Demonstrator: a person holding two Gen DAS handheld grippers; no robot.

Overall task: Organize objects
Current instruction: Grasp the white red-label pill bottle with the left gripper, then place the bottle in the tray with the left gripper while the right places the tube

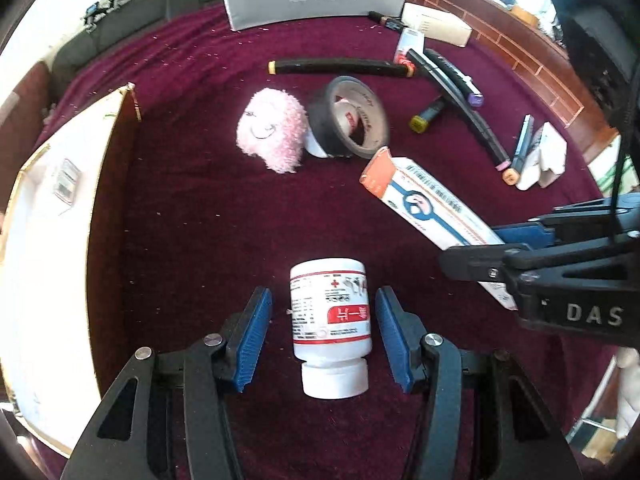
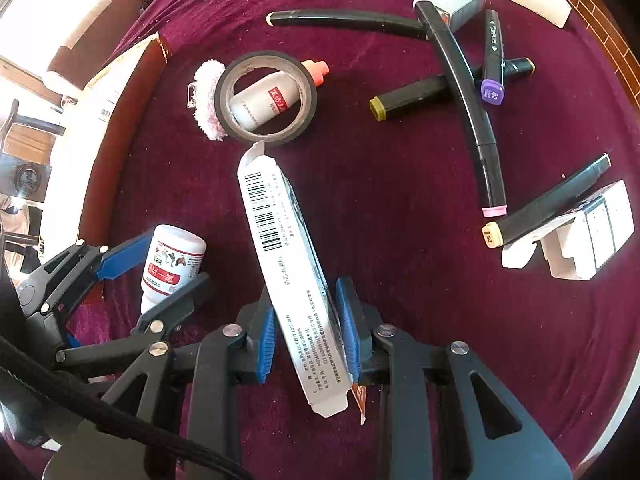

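Left gripper (image 1: 324,332) straddles the bottle (image 1: 330,324), pads clear, lined up to grab; right gripper (image 2: 306,336) clamps the carton (image 2: 288,264) for moving.

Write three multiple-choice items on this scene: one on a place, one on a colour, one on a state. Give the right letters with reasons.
1. Where is the small white bottle with the orange cap?
A. inside the ring of the black tape roll
B. on the grey box
C. between the markers

2. What colour is the fluffy thing beside the tape roll?
A. green
B. pink
C. blue

3. What is the state of the left hand-held gripper?
A. shut on a marker
B. open around the lying white pill bottle
C. empty, above the long carton

Answers: 1 A, the bottle shows through the roll's hole; 2 B, its fuzz is pale pink; 3 B, gaps show between both pads and the bottle.
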